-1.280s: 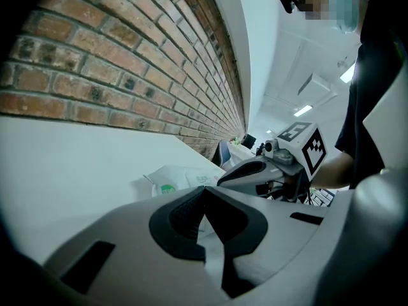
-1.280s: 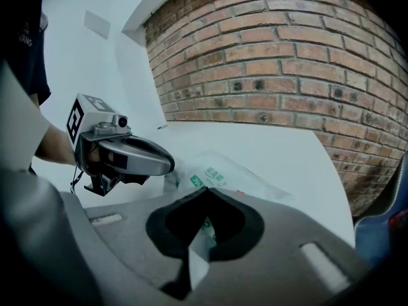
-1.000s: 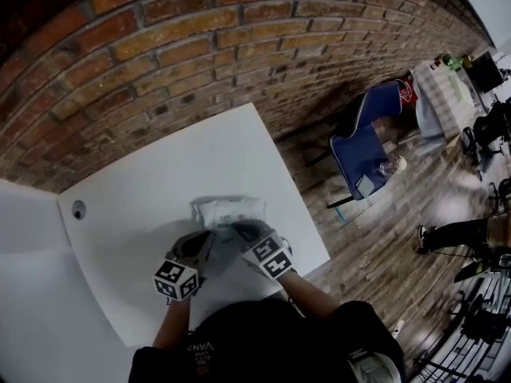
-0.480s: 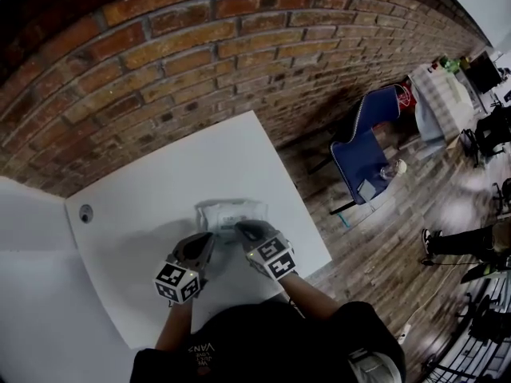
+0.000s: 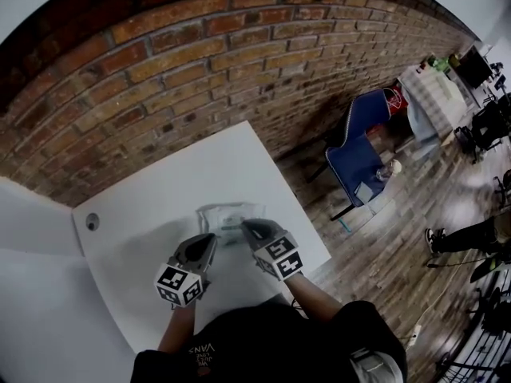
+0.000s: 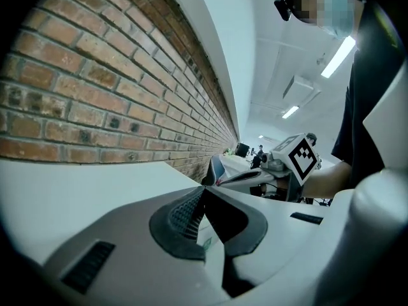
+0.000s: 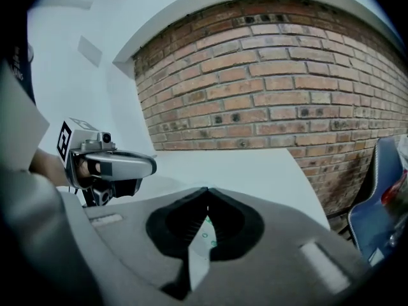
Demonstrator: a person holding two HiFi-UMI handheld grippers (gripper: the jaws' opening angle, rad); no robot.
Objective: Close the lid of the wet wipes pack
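Presently the wet wipes pack [image 5: 229, 216] lies flat on the worktop [image 5: 160, 198], with the right gripper [image 5: 247, 227] over its near edge and the left gripper [image 5: 208, 241] just beside it, both jaws clenched on nothing; the step looks like lid-closing, so next probably a firm downward press.

A: Bright or dim?
B: Bright, even indoor light — the ceiling lights [image 6: 338, 56] glare white in the left gripper view, and the table [image 5: 152, 206] shows a soft grey shadow at its near side.
A: Sharp?
B: Mostly. Fisheye bends the brick wall [image 5: 200, 46], corners go black, and the far-right floor [image 5: 407, 246] is smeared.
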